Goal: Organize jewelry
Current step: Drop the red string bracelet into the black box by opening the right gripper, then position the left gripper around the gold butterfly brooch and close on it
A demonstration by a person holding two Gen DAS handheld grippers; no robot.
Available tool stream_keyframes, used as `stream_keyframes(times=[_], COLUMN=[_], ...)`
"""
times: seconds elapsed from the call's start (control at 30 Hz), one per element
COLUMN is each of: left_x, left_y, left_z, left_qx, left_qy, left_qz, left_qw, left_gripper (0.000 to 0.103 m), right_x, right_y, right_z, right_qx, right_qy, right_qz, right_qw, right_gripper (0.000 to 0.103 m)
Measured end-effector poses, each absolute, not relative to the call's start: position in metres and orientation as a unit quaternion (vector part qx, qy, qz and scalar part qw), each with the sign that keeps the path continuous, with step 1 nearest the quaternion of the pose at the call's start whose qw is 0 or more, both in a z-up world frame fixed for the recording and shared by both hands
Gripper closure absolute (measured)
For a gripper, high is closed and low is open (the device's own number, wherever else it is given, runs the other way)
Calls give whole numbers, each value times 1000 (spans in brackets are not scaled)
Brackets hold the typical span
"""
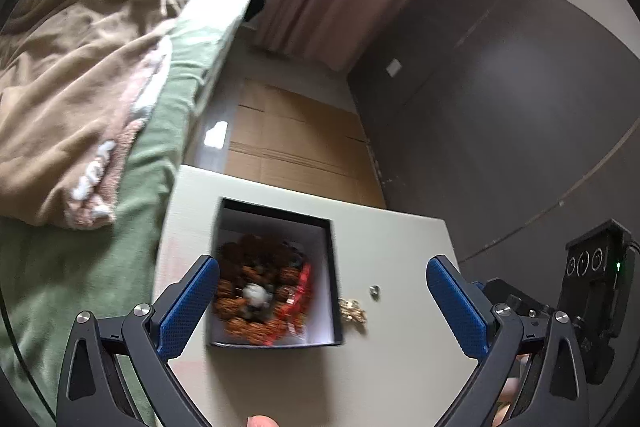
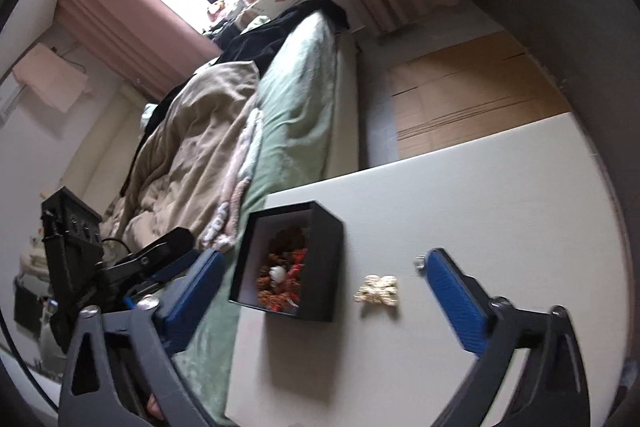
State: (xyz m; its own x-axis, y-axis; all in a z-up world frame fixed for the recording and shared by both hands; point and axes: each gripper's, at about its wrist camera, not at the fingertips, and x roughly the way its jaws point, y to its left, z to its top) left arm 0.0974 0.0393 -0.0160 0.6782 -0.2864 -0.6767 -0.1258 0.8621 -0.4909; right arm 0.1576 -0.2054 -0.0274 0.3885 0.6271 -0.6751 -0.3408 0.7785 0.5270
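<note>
Both grippers point(image 1: 323, 277) point(image 2: 324, 273) agape, empty; beads, seemingly, in black box point(image 1: 335, 267)

A home bedroom is shown: a bed point(image 2: 296, 99) with green sheet and rumpled beige blanket point(image 1: 80, 75); pink curtains point(image 2: 132, 23) at a bright window; flattened cardboard point(image 1: 296, 143) laid on the floor.

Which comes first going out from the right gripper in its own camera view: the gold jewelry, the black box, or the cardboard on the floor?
From the right gripper:
1. Gold jewelry, on the table between the open fingers, nearer the right one.
2. Black box, left of the gold piece, beads inside.
3. Cardboard, on the floor beyond the table's far edge.
</note>
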Motion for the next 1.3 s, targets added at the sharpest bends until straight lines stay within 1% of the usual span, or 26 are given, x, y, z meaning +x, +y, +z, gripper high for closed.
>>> stream_keyframes(times=[0.43,0.87,1.0,1.03,1.1,1.13,1.2,1.23,1.3], left_x=[95,102,106,106,108,110,114,116,121], left_y=[-31,-75,-81,-82,-84,-85,-89,-91,-93], left_z=[-16,-24,-27,-28,-31,-33,-39,-44,-52], left_qx=[-199,-132,-124,-125,-126,-124,-118,-116,-112], left_qy=[409,433,440,441,445,449,459,466,479], left_qz=[-85,-69,-62,-62,-67,-70,-72,-74,-73], left_qw=[887,889,887,887,884,882,878,874,867], left_gripper=[0,0,2,4,16,19,29,31,43], right_x=[141,126,129,130,132,133,137,138,141], right_y=[-274,-314,-332,-337,-344,-348,-352,-353,-355], right_z=[-22,-15,-19,-20,-22,-24,-28,-29,-32], right_qx=[167,140,148,152,163,169,176,178,185], right_qy=[459,451,457,458,459,461,466,468,472], right_qz=[227,182,173,171,169,168,165,164,160], right_qw=[843,862,860,859,857,855,851,850,847], right_gripper=[0,0,0,0,0,0,0,0,1])
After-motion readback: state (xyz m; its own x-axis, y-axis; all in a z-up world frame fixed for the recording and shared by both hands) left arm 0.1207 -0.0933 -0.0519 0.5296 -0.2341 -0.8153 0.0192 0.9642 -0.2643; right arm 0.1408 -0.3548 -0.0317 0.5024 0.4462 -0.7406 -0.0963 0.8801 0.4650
